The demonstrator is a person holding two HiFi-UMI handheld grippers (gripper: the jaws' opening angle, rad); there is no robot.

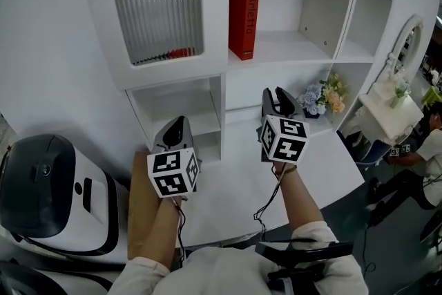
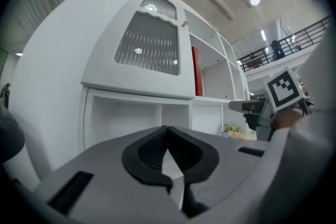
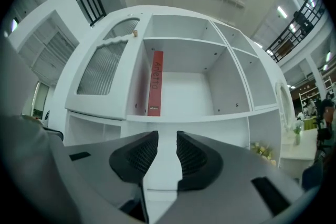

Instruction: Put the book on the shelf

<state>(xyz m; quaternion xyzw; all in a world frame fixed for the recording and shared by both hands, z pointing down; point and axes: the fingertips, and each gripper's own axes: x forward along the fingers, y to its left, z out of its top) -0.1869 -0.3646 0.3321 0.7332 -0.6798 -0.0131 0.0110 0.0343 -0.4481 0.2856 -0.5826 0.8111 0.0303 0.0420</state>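
Jaws: left gripper (image 2: 168,150) pressed together, empty; right gripper (image 3: 167,150) parted, nothing between. Book (image 1: 244,14) stands upright on shelf (image 1: 290,45), against compartment's left wall, well apart from both grippers. I judge placement done; only retreat remains.

Head looks down; gripper views level — all share shelf (image 1: 297,45).
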